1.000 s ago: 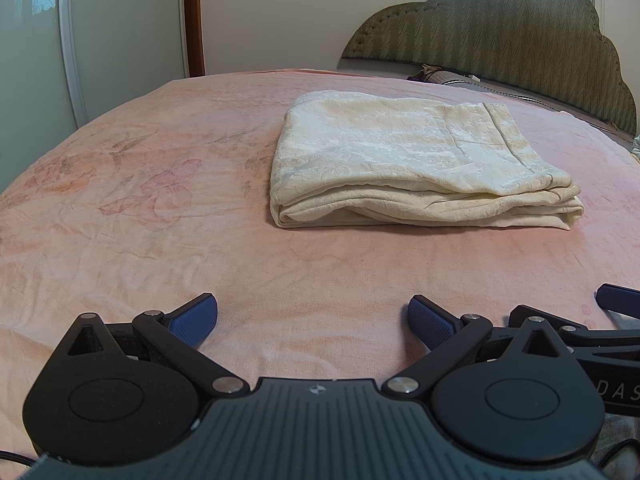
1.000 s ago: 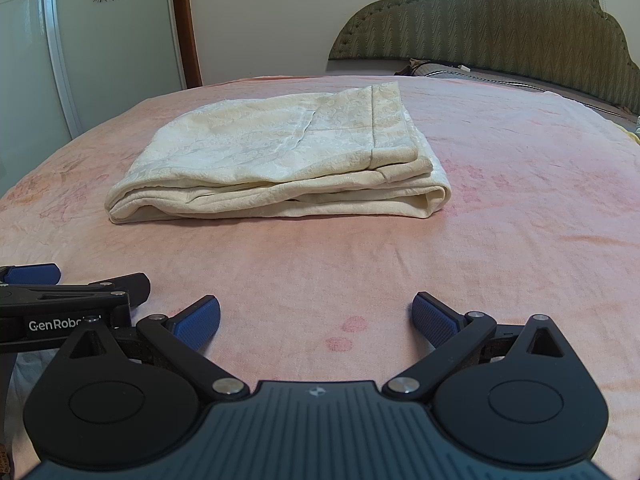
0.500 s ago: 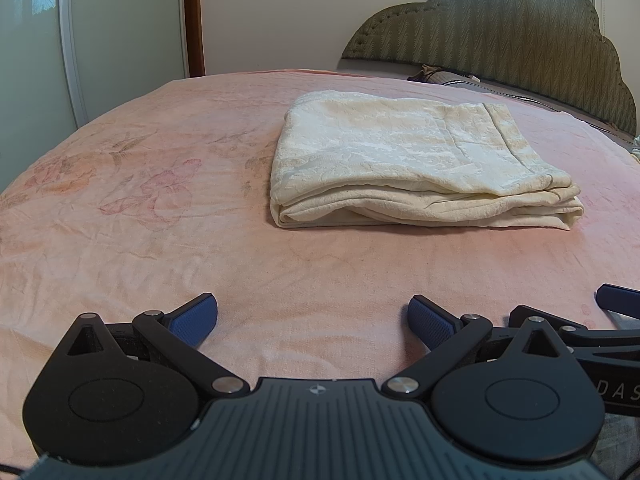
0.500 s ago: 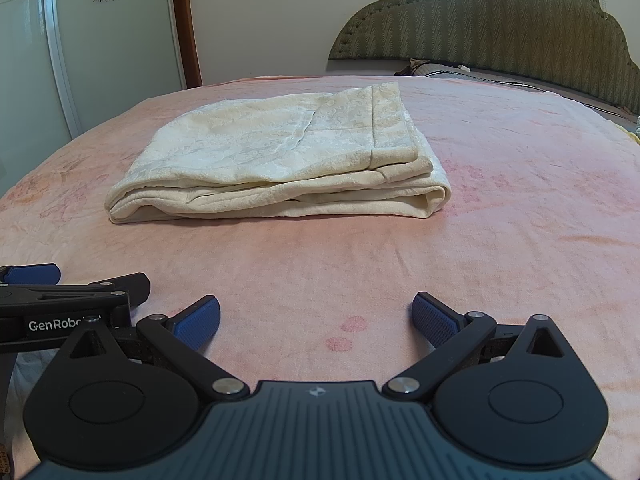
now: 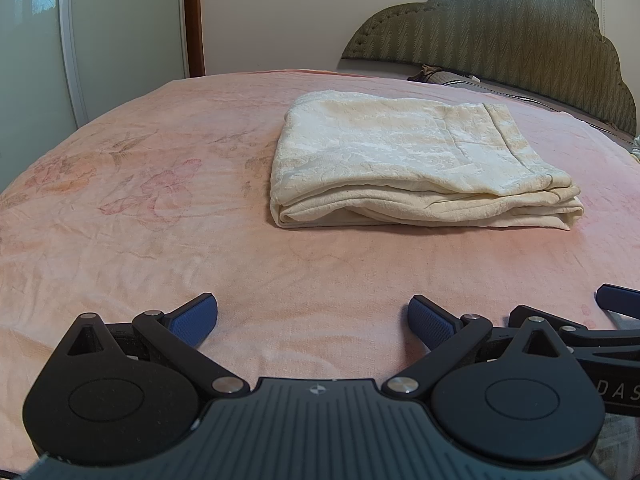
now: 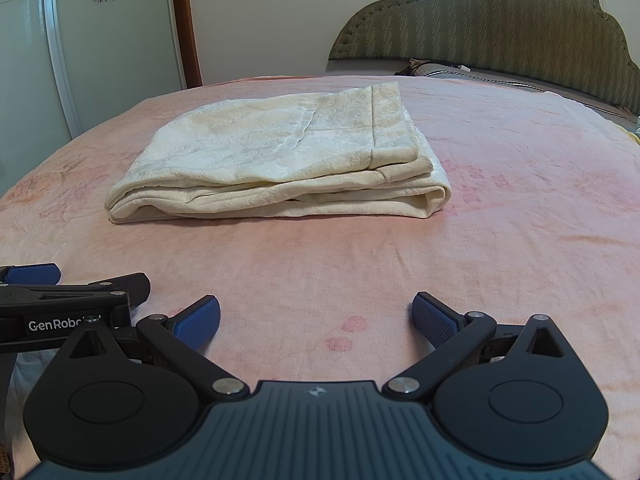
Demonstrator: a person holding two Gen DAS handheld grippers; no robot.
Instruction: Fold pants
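Your left gripper (image 5: 313,316) and right gripper (image 6: 316,316) both sit low over the pink bedspread (image 5: 140,208), jaws spread wide, holding nothing. The cream pants (image 5: 408,168) lie folded in a flat stack on the bedspread, well apart from both tools: about 1 o'clock from your left, 11 o'clock from your right. The green headboard (image 6: 500,20) stands behind at 1 o'clock.
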